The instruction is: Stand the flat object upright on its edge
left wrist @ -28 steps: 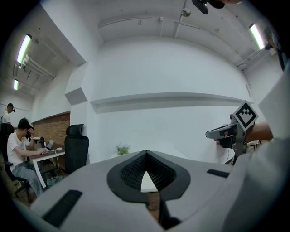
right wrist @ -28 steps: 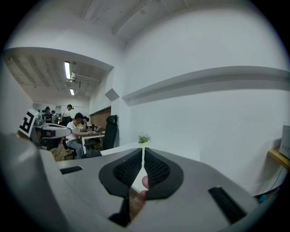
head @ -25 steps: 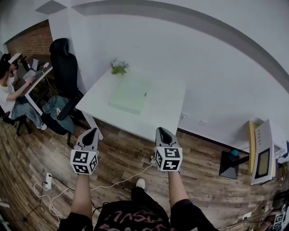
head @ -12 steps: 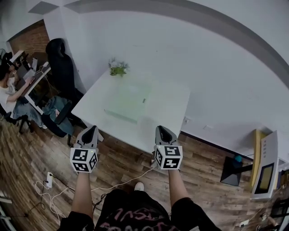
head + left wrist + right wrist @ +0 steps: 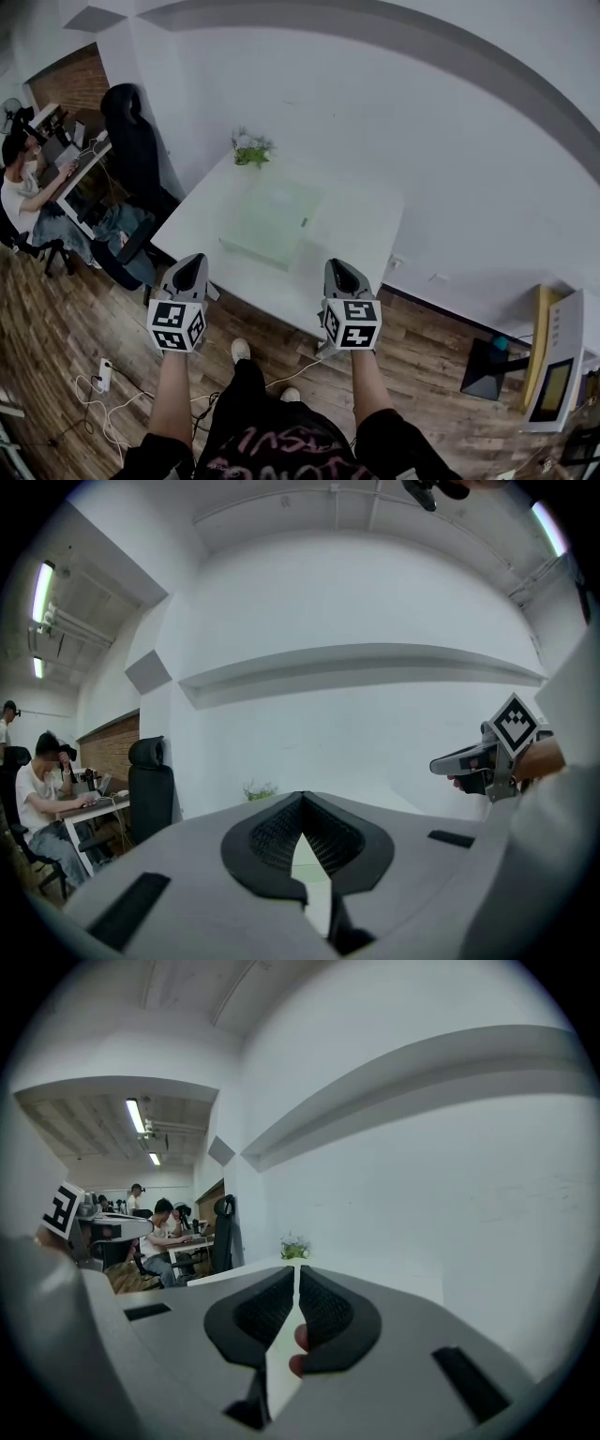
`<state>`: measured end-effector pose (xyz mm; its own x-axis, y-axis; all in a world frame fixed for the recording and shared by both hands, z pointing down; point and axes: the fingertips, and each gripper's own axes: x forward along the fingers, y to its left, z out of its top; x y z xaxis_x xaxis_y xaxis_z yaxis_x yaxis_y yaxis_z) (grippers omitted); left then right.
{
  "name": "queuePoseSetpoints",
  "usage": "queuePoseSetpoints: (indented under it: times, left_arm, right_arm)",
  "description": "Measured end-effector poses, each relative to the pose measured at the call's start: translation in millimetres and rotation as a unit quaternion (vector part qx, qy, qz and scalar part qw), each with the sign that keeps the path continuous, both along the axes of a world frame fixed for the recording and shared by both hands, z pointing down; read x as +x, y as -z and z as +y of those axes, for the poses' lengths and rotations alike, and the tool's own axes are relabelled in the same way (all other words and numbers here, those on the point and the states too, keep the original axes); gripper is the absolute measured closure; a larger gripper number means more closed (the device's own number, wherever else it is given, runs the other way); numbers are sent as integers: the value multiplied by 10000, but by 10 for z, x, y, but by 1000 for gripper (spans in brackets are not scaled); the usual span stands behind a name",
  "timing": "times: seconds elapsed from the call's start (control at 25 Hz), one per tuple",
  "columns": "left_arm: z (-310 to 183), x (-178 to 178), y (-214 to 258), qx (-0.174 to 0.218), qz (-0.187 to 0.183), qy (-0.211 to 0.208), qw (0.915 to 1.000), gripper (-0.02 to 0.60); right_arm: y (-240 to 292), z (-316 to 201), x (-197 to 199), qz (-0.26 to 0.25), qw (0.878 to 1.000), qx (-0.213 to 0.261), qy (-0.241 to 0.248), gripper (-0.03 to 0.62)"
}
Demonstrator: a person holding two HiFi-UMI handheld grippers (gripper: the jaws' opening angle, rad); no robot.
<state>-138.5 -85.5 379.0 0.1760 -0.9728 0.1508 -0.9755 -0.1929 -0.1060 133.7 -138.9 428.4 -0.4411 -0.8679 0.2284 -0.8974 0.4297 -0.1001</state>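
A pale green flat mat (image 5: 270, 218) lies on the white table (image 5: 356, 234) ahead of me, with a small dark item (image 5: 304, 222) at its right edge, too small to make out. Both grippers hang in the air short of the table's near edge. My left gripper (image 5: 194, 262) is shut with nothing between its pads, and its jaws meet at the tip in the left gripper view (image 5: 302, 800). My right gripper (image 5: 335, 268) is shut and empty too (image 5: 296, 1270). The mat shows faintly through the left jaws' gap.
A small potted plant (image 5: 251, 148) stands at the table's far left corner against the white wall. A black office chair (image 5: 131, 122) and a seated person (image 5: 21, 192) at a desk are to the left. Cables and a power strip (image 5: 99, 376) lie on the wood floor. A screen device (image 5: 555, 364) stands at the right.
The view has come closer to the table, which looks larger and nearer. A foot has stepped forward. Both grippers keep the same stance and stay shut.
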Motion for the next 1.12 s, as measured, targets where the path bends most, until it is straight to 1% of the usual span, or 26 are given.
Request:
queuePoseSetpoints:
  times: [0.24,0.4,0.8,0.96,1.12]
  left_arm:
    - [-311,-27,-55,-18,5,-108,9999,568]
    - [-590,-103,-160,-115,49,-199,9997,568]
    - [-1599,-350,-521,-510,146,-562,9970,568]
    - [-2003,-420,-710,-730,162,-740,9945,568]
    - [-2361,-405,-885,-954,167,-947,9908,568]
  right_arm:
    - [-89,-251,-65,50,9999,-84,-25,563]
    - [-188,-455,-171,92,9998,-196,-44,563]
    - [-549,-1172,-451,200,9972,-653,-320,563]
    - [-733,-1434,-557,206,9947,-883,-478,563]
    - [-883,-1647,-642,197,9921,-1091,-594,563]
